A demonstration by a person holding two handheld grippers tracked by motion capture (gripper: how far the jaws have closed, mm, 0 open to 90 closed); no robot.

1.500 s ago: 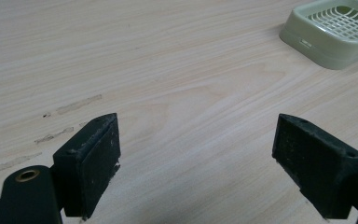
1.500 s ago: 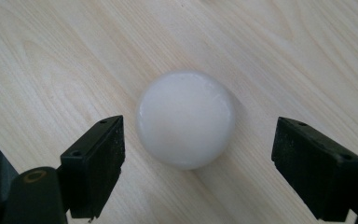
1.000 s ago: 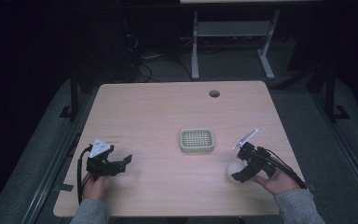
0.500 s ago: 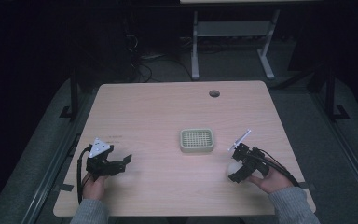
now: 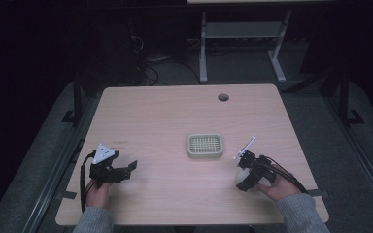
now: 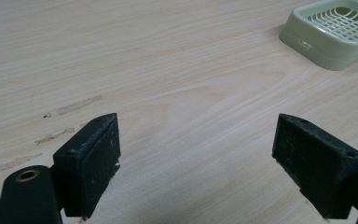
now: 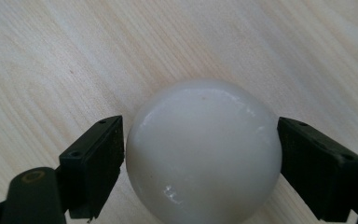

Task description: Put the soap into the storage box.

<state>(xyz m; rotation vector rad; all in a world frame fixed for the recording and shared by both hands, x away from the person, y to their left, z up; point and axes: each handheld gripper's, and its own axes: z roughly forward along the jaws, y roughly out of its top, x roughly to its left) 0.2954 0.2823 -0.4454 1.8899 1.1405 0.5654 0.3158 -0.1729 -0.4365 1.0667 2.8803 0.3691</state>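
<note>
A glossy white ball [image 7: 203,148] rests on the wooden table [image 5: 175,111], near its front right [image 5: 242,175]. My right gripper [image 7: 200,164] stands open with one jaw on each side of the ball, both very close to it. In the high view the right gripper [image 5: 245,179] tilts down over the ball. A pale green square basket [image 5: 205,146] with a grid bottom sits at the table's middle. My left gripper [image 5: 129,169] is open near the front left, with nothing between its jaws [image 6: 196,163]. The basket [image 6: 336,31] lies ahead of it to the right.
A round cable hole [image 5: 223,97] sits near the table's far edge. Beyond the table stands a metal frame with legs [image 5: 203,53] on a dark floor. Cables trail from both grippers toward the table's front edge.
My right gripper has moved left and tipped down over the white ball, so its jaws now straddle it. The left gripper and the basket have stayed put.
</note>
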